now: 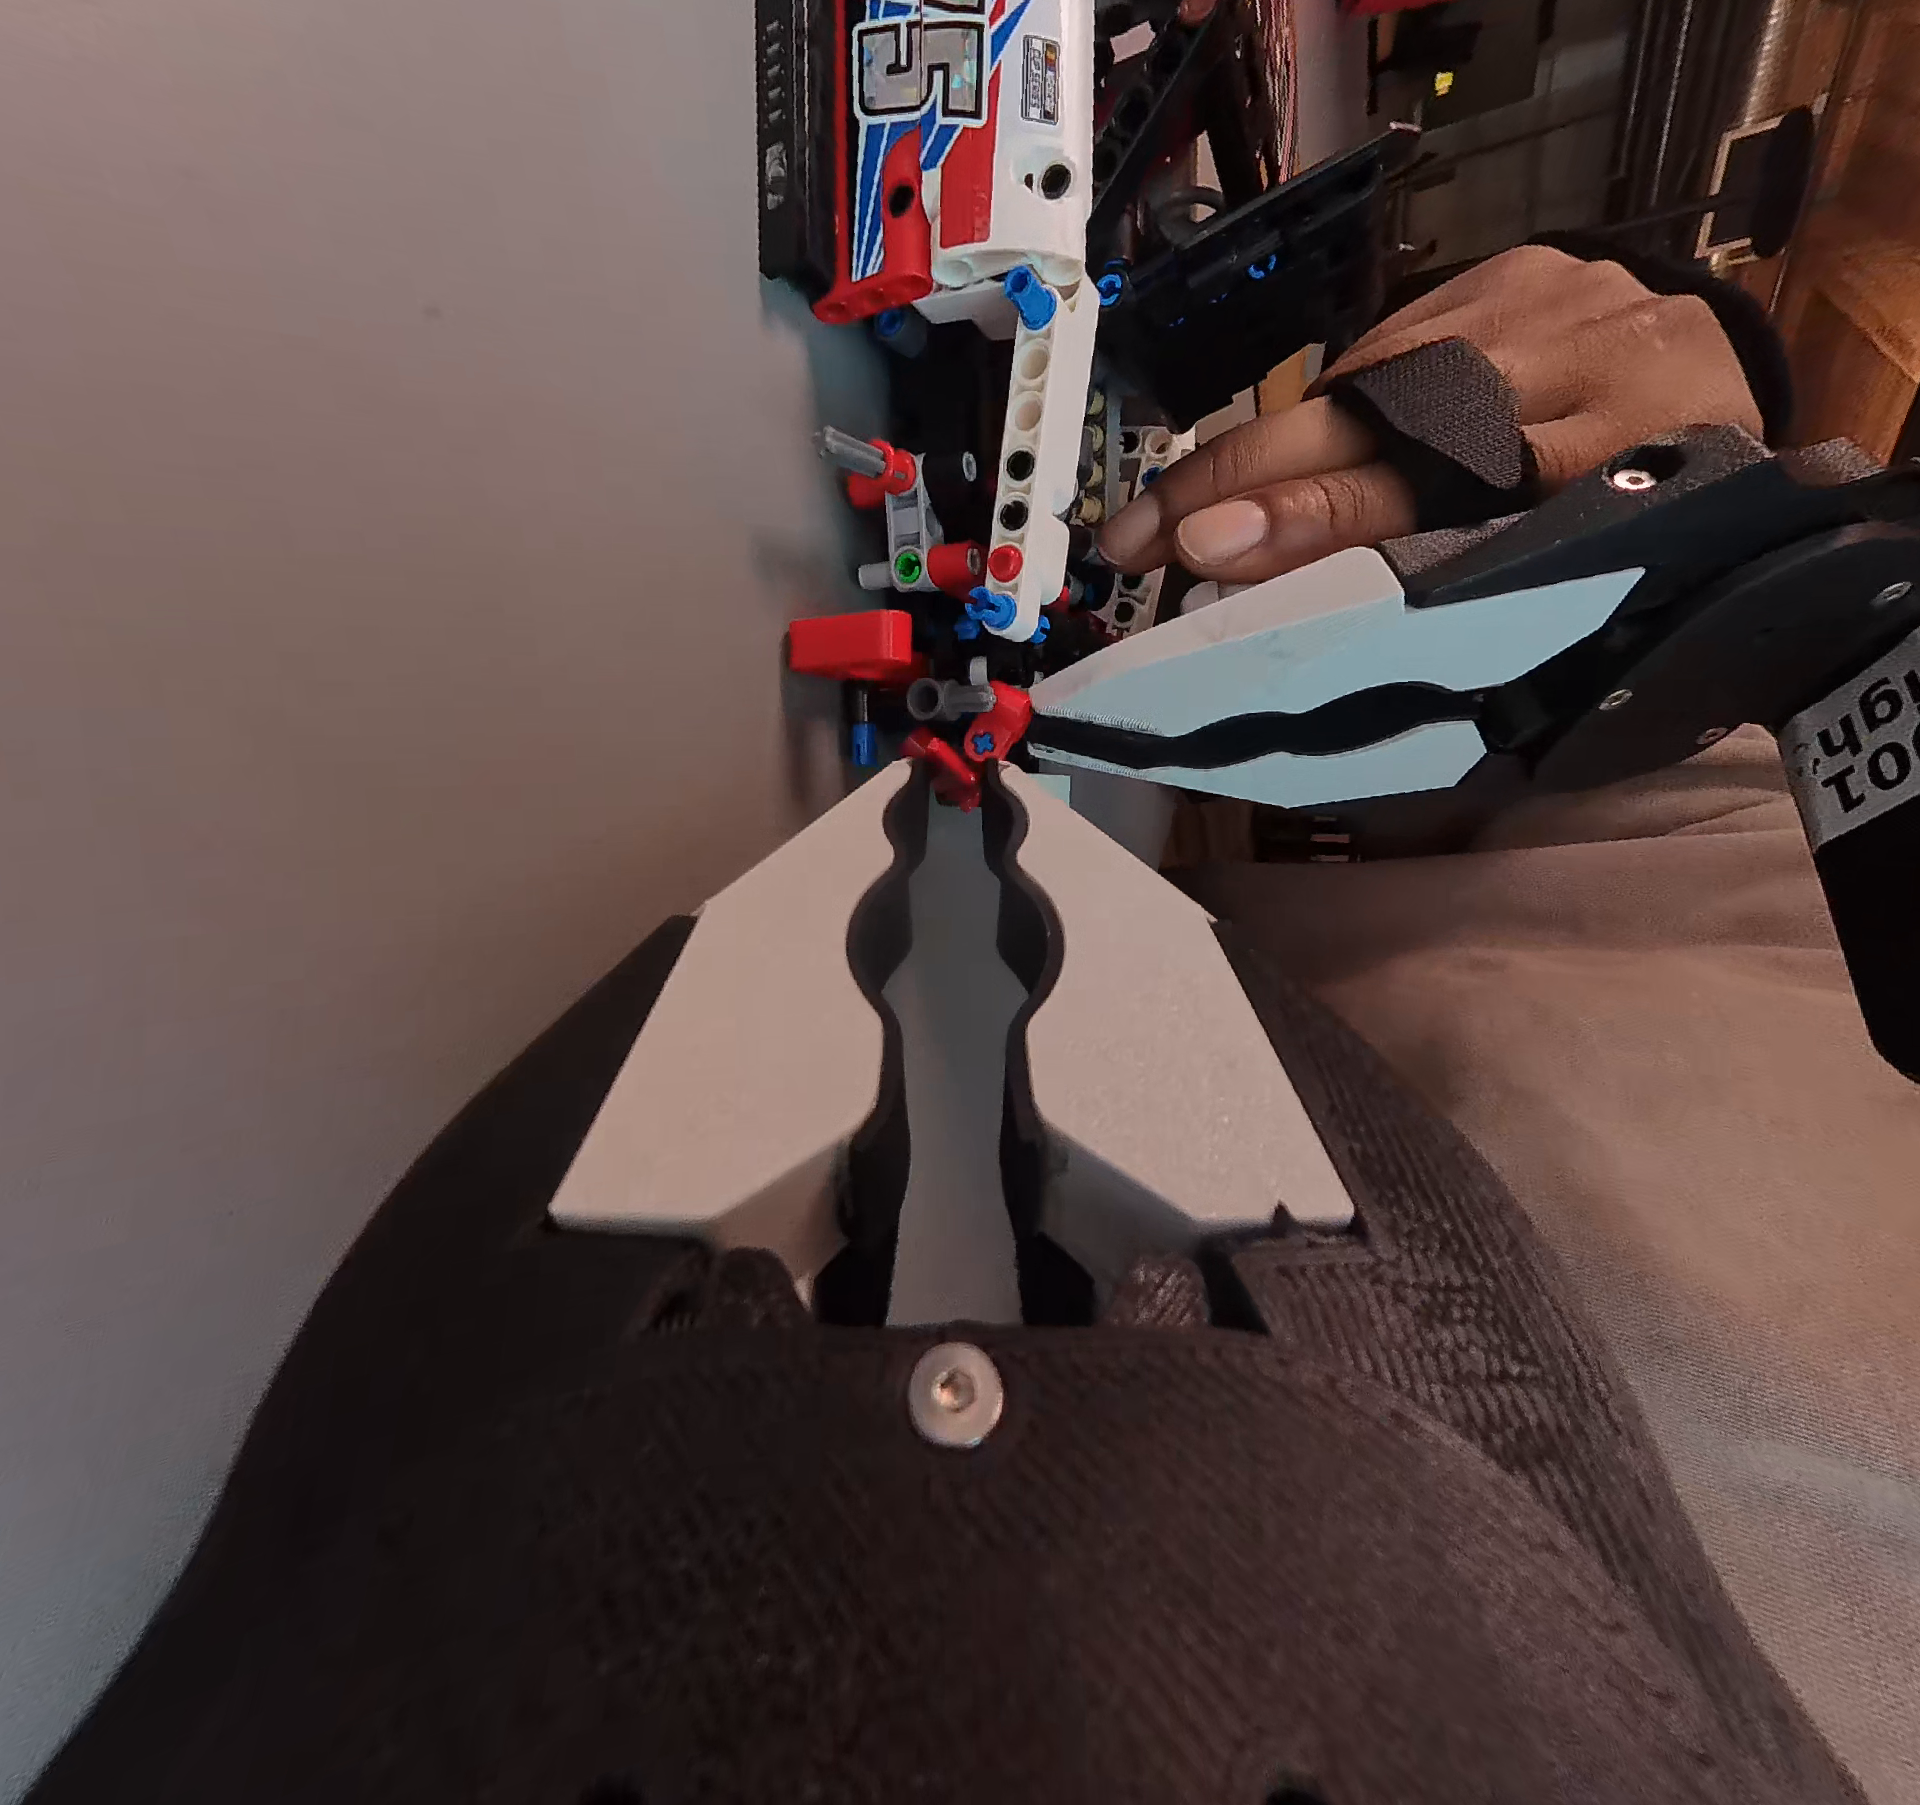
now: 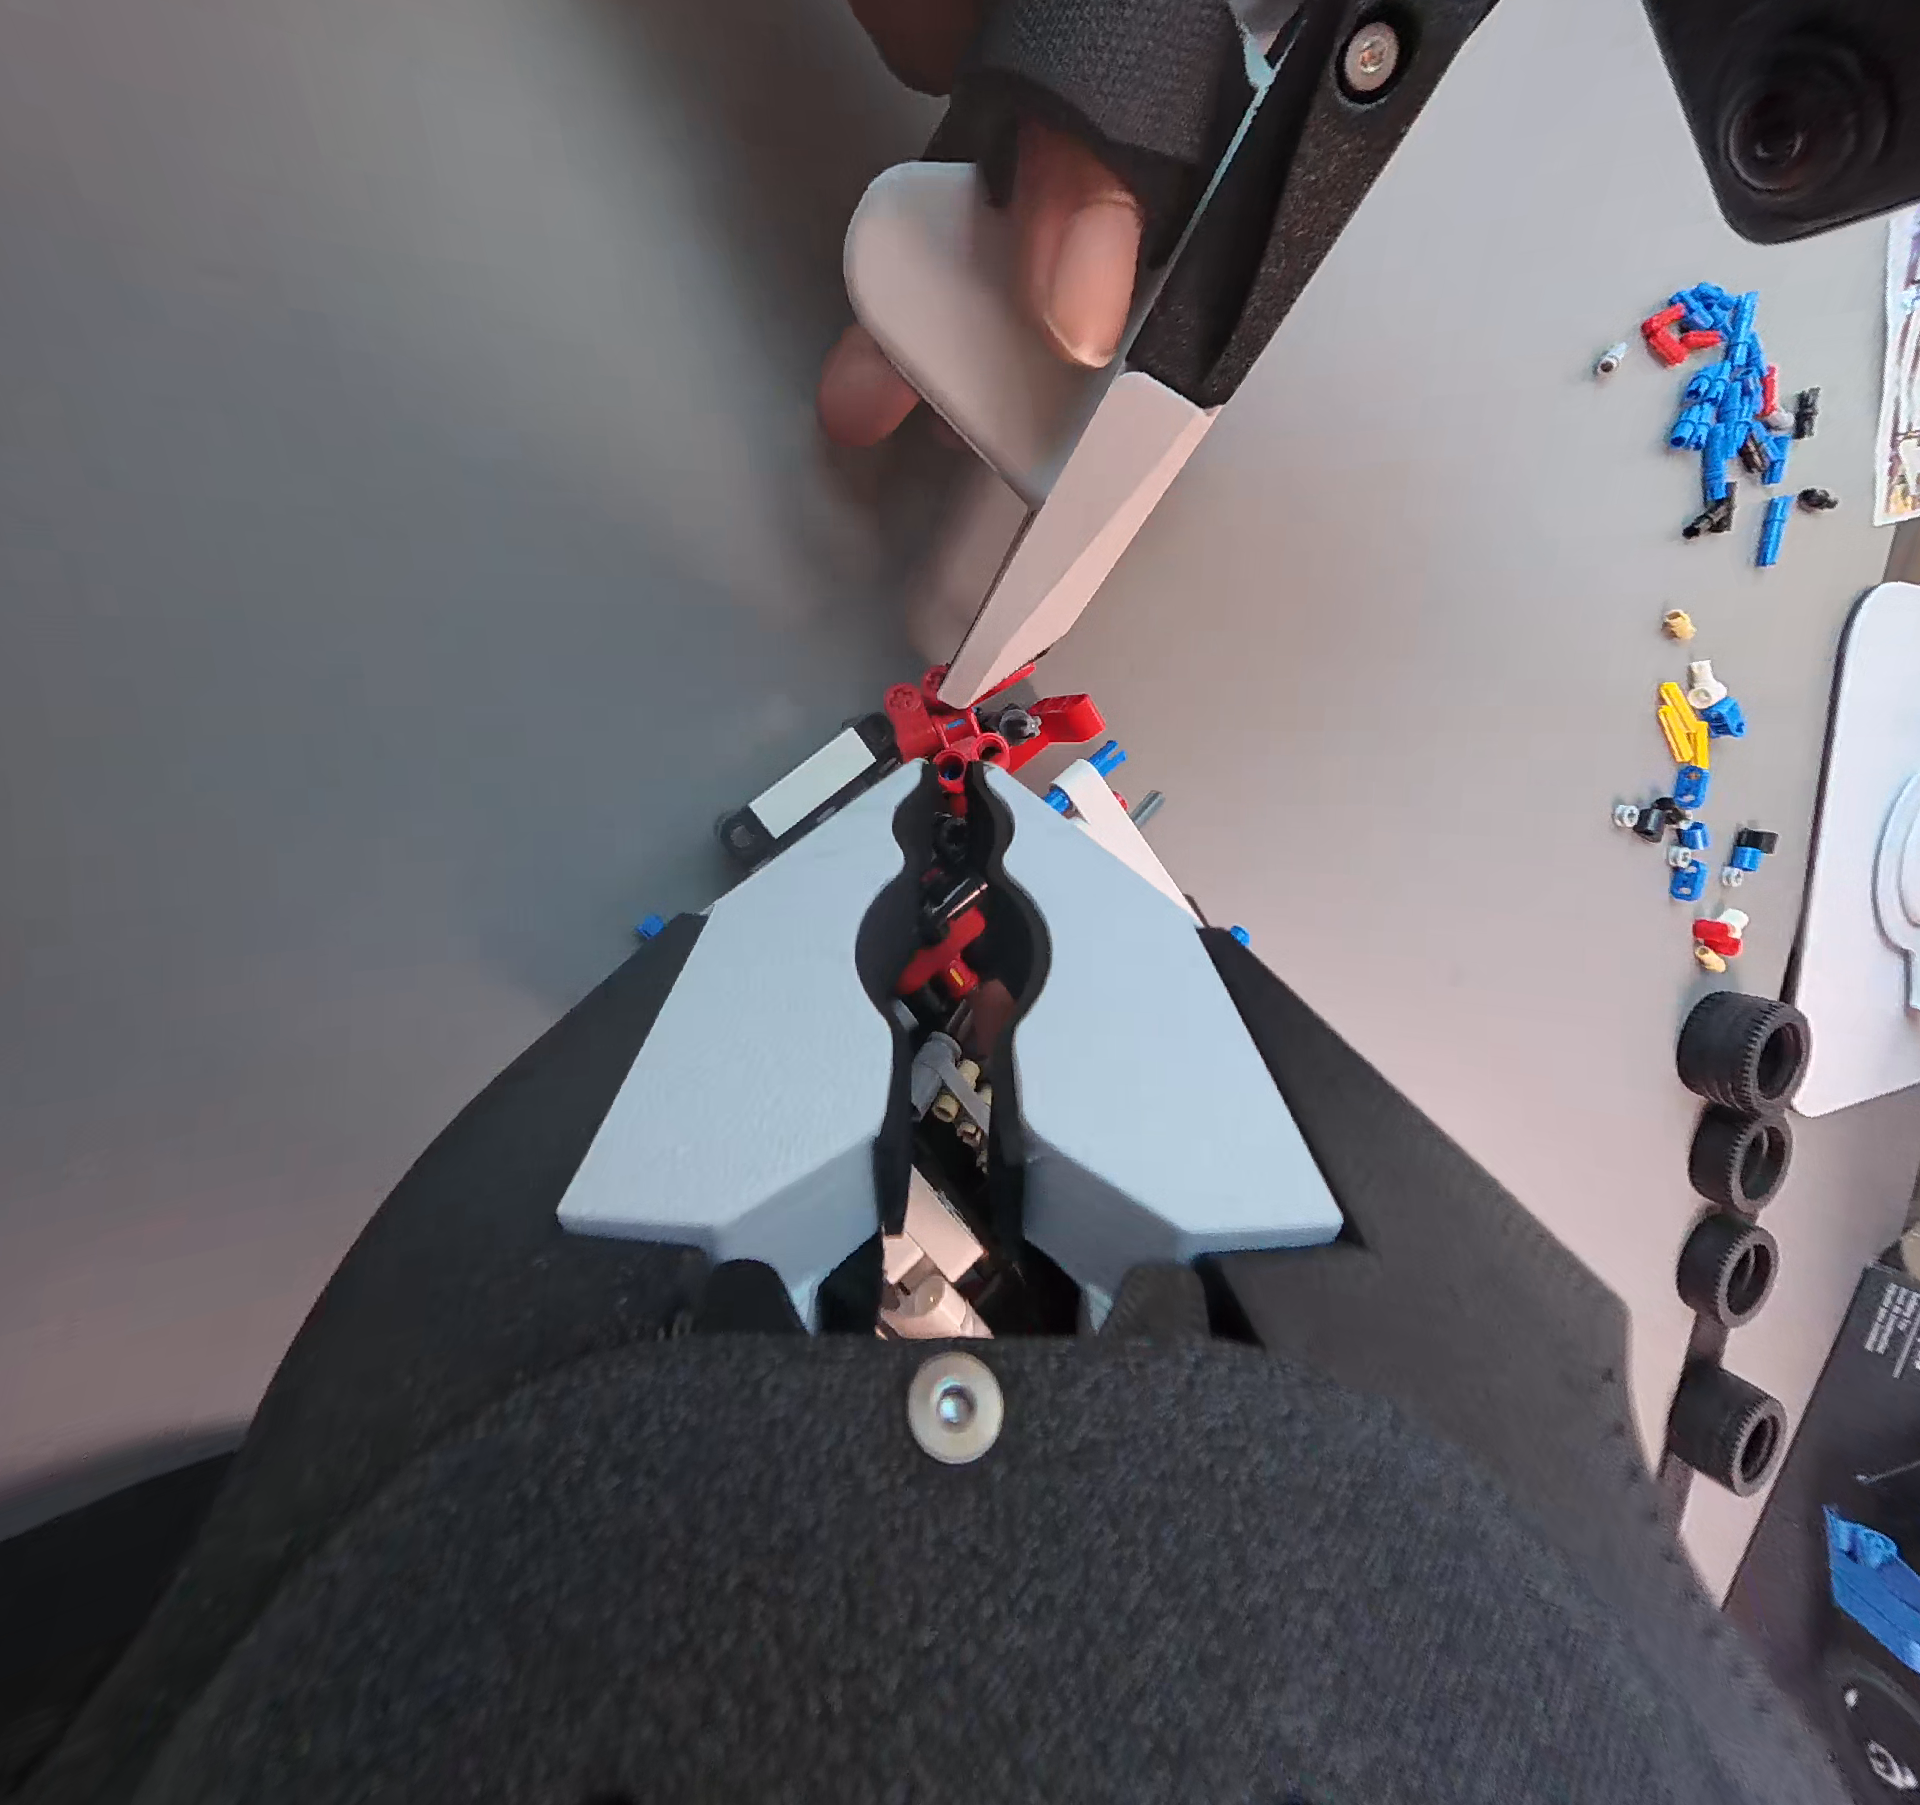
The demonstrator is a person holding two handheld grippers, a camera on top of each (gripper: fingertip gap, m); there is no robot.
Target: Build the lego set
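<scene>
The Lego car model (image 1: 1023, 467), with a white side panel (image 1: 977, 93) bearing a number sticker, lies on the grey table (image 1: 416, 405). At its near end is a cluster of small red connectors (image 1: 987, 732). My left gripper (image 1: 951, 781) is shut on a red connector (image 1: 948, 768) of that cluster. My right gripper (image 1: 1031, 729) comes in from the right and is shut on the red connector beside it. In the right wrist view my right gripper (image 2: 954, 768) pinches a red piece (image 2: 951, 760), and the left gripper (image 2: 958, 690) touches the cluster from above. The model lies under my right fingers.
On the right of the table lie a heap of blue pins (image 2: 1725, 405), a yellow piece (image 2: 1681, 729) with small parts, and a row of black tyres (image 2: 1743, 1054). A white sheet (image 2: 1870, 820) lies at the right edge. A person's hand (image 1: 1455, 436) rests by the model. My two grippers' fingertips are within a few centimetres of each other.
</scene>
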